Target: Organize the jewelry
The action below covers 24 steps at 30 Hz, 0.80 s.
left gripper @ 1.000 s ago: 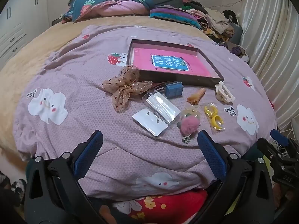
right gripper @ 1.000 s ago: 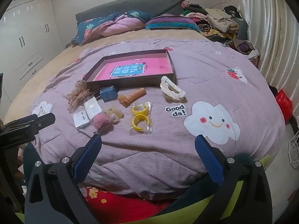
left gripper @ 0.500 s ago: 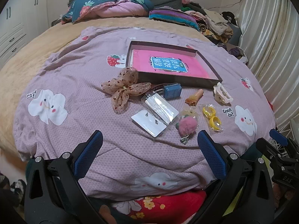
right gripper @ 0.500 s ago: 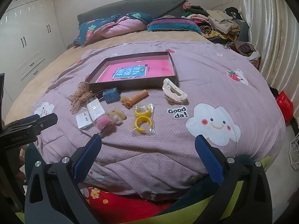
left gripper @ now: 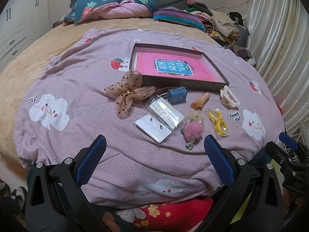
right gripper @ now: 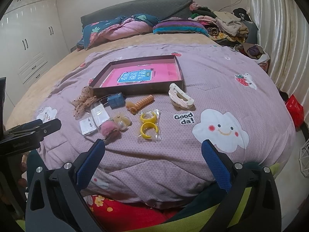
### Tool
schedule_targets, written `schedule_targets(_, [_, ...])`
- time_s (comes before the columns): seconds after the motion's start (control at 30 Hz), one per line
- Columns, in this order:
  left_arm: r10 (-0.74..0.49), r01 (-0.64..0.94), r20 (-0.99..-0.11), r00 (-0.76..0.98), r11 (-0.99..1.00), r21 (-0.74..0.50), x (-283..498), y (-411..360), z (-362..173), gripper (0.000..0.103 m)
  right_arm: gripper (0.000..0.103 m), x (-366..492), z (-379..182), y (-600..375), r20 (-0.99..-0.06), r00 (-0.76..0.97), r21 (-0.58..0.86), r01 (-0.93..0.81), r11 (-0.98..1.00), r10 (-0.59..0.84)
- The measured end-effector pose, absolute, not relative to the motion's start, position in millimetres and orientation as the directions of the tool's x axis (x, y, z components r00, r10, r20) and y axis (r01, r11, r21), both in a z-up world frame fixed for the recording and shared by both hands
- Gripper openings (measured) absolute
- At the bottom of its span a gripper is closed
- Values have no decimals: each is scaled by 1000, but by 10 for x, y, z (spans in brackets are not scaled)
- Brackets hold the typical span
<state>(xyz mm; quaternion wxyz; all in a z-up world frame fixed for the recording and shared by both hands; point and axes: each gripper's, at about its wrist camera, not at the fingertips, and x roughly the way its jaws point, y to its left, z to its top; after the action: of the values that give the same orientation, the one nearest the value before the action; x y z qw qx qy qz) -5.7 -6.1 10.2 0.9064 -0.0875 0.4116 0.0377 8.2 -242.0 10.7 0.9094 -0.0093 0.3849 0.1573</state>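
On the purple quilt lies a shallow dark box (left gripper: 179, 81) (right gripper: 135, 91) with a pink card inside. In front of it are a beige mesh bow (left gripper: 128, 92) (right gripper: 84, 100), a blue clip (left gripper: 177, 94) (right gripper: 115, 100), two bagged earring cards (left gripper: 153, 128) (right gripper: 87, 126), a pink pompom clip (left gripper: 194, 130) (right gripper: 108, 128), an orange spiral tie (left gripper: 200, 100) (right gripper: 140, 103), bagged yellow rings (left gripper: 219, 122) (right gripper: 148, 124) and a cream claw clip (left gripper: 229, 97) (right gripper: 180, 96). My left gripper (left gripper: 154, 160) and right gripper (right gripper: 154, 160) hang open and empty over the near bed edge.
Pillows and a folded duvet (left gripper: 115, 7) sit at the head of the bed, with a clothes pile (right gripper: 222, 25) at the back right. Curtains (right gripper: 280, 38) line the right side, white wardrobes (right gripper: 25, 38) the left. A red floral cloth (left gripper: 164, 212) lies below the quilt edge.
Both views have drifted slightly; the items sit a little lower and nearer in the right wrist view. Nothing on the bed has moved, and both grippers stay open.
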Motion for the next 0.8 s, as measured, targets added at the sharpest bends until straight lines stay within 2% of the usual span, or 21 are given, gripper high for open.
schedule_targets(0.8, [-5,-135,-751,661,983,-126,-37,-57,145,95,99,93,99,-2417,-703,652,106,-296,949,282])
